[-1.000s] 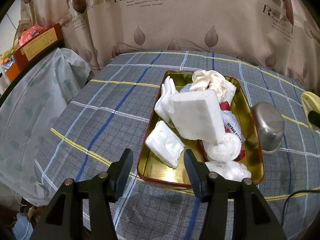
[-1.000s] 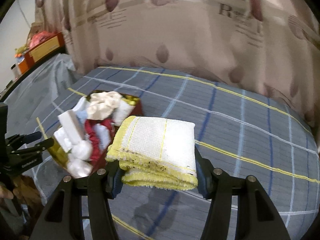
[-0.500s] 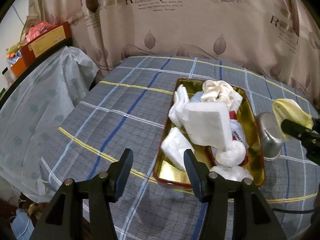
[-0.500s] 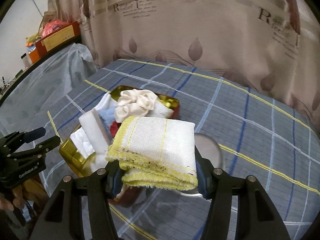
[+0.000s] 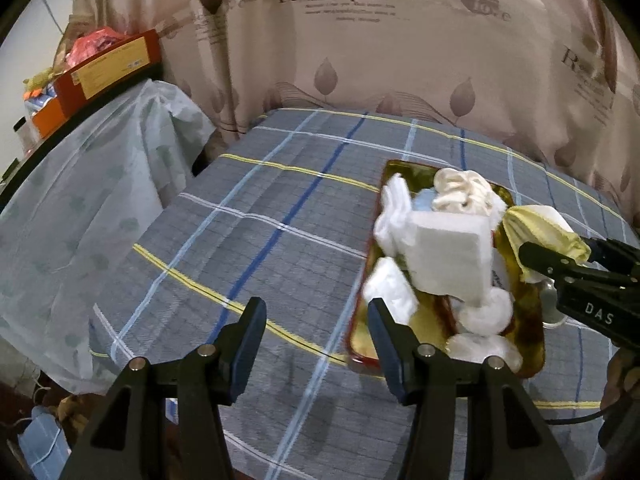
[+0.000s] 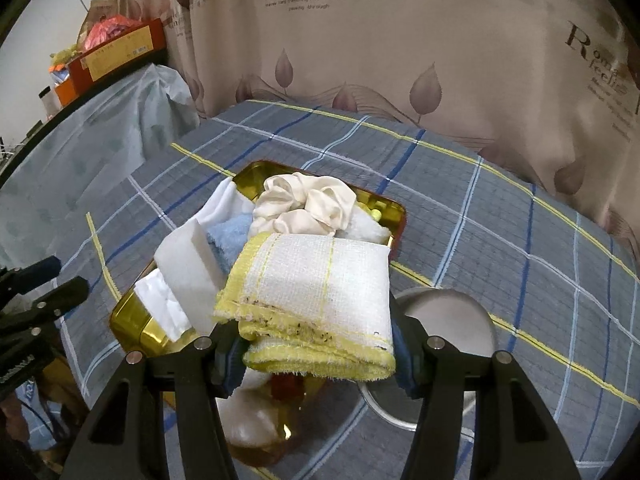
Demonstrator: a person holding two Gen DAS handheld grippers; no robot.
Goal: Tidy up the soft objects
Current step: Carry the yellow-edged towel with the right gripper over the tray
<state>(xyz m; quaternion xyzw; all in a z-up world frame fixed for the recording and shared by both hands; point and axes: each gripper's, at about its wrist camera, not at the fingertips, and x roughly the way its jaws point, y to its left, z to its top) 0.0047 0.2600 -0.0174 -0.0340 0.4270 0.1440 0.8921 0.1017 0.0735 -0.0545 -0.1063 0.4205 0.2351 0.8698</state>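
The right gripper (image 6: 316, 344) was clamped on a folded yellow-edged cloth (image 6: 316, 280), its jaws pressing the bundle from both sides, and carried it above the gold tray (image 6: 384, 208). Seen from the right wrist, the tray lay just past the cloth toward twelve o'clock, already heaped with a cream scrunchie (image 6: 308, 204), a white foam block (image 6: 184, 268), a pale blue towel (image 6: 230, 236) and other white pieces. An upturned steel bowl (image 6: 452, 312) sat beside the tray at about four o'clock of the cloth.

The left gripper (image 5: 316, 340) hung with its jaws spread wide and nothing between them, over the plaid tablecloth (image 5: 256, 236), the tray's near corner at its two o'clock.

The step in hand looked like delivering the cloth to the tray. The next move would call for lowering it onto the pile and then parting the jaws (room was scant, so the bundle might slide off toward the bowl).
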